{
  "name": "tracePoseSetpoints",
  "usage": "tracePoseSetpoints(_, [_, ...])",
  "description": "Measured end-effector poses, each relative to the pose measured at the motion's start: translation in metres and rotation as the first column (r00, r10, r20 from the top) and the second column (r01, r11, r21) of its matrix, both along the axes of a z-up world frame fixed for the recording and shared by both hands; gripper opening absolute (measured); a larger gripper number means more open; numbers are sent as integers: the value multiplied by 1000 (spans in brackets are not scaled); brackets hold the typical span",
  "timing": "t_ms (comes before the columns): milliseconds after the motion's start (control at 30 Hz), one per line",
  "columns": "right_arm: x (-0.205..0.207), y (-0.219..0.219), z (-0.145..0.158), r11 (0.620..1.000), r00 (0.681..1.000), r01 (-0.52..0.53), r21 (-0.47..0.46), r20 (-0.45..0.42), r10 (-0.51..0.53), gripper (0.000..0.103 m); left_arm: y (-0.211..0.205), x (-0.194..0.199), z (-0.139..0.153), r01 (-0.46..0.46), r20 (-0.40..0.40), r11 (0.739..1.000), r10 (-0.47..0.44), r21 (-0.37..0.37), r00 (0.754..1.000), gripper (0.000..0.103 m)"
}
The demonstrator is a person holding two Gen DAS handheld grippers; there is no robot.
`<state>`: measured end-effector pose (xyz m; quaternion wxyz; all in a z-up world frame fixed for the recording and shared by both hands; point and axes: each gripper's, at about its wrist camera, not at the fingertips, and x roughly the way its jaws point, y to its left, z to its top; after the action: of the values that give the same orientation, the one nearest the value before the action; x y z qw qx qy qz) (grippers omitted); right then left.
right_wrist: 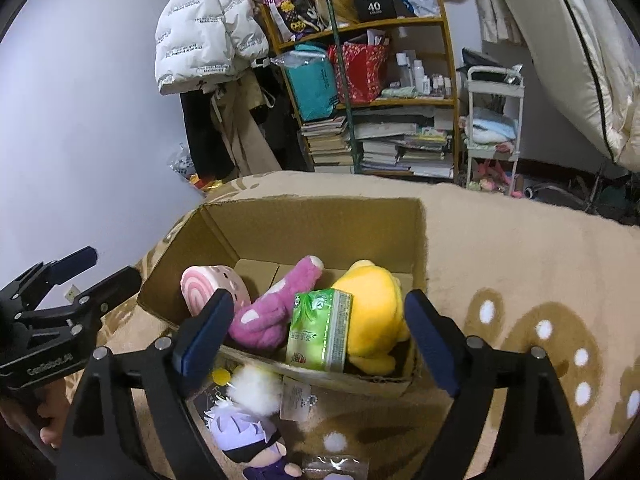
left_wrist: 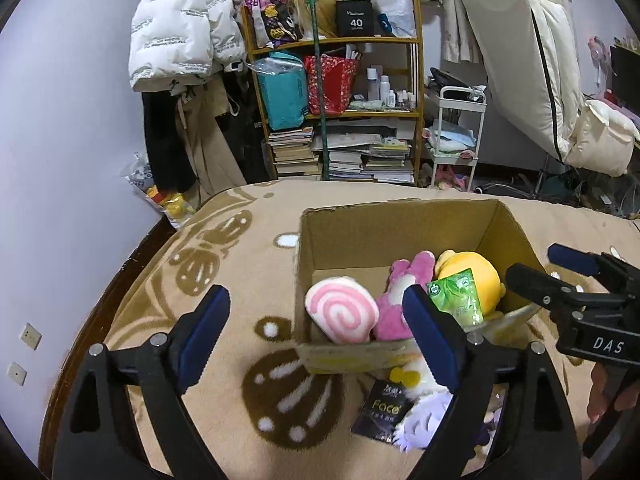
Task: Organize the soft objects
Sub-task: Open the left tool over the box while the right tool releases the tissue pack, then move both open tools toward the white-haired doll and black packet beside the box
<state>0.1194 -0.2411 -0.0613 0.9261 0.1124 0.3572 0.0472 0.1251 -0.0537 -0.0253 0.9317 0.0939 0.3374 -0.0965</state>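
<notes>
Both wrist cams sit close above the bed, looking down and forward past their own fingers. Both catch the cardboard box [left_wrist: 400, 236] [right_wrist: 320, 224] and the bookshelf [left_wrist: 336, 80] [right_wrist: 372, 80] behind; each sees the other gripper.

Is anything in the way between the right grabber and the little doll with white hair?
Nothing visible blocks it. The white-haired doll lies on the blanket in front of the cardboard box, just below the open right gripper. A fluffy white toy touches it.
</notes>
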Motion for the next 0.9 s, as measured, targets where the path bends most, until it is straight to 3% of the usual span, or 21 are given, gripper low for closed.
tracePoseSetpoints(100, [-10,0,5,1000,1000,7,-18,19,-7,103,9,-10,7,-21,6,1000,21,-12,1000,99])
tracePoseSetpoints(467, [-46,10,17,1000,1000,11,-21,16,-11,103,24,-40,17,-32,-37,999,31,-6,999,100])
tracePoseSetpoints(733, [-65,15,10,1000,999,5,-16,-34,-5,103,31,-60,6,-23,-118,999,29,49,993,100])
tracePoseSetpoints(900, [-69,20,13,1000,1000,-13,-9,-16,13,103,34,-58,-7,-10,-182,997,23,70,983,100])
